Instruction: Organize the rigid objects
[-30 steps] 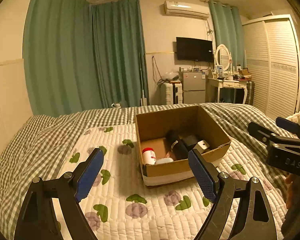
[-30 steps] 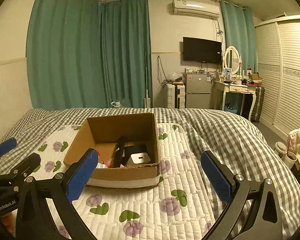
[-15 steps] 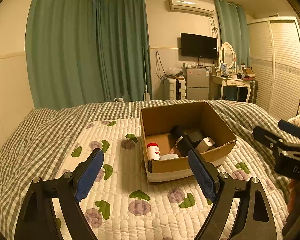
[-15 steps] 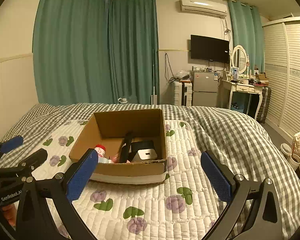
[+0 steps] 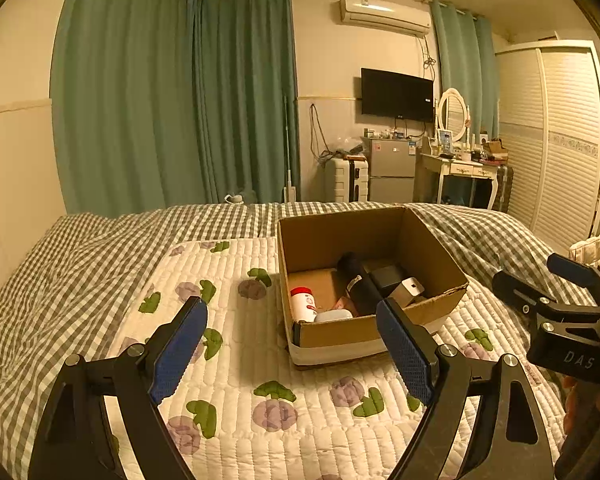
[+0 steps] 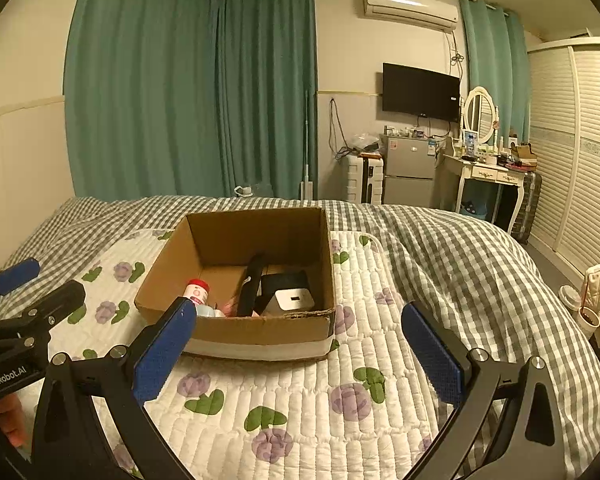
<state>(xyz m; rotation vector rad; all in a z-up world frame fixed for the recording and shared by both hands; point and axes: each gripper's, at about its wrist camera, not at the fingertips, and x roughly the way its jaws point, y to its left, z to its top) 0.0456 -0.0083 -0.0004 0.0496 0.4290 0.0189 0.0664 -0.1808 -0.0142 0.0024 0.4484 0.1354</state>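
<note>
Lower frame: left gripper [image 5: 292, 344] and right gripper [image 6: 296, 340] are being held wide open, nothing gripped. Centre: cardboard box [image 5: 336, 336] is being supported on quilt [image 5: 228, 360], containing red-capped bottle [image 5: 304, 304], black cylinder [image 5: 356, 284], grey block [image 5: 410, 290]. Upper frame: green curtains [image 5: 180, 100] are being shown.

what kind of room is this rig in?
A home bedroom, most likely: the cardboard box sits on a bed with a checked cover, there is a louvred wardrobe, and a dressing table with an oval mirror stands beside a wall TV.
</note>
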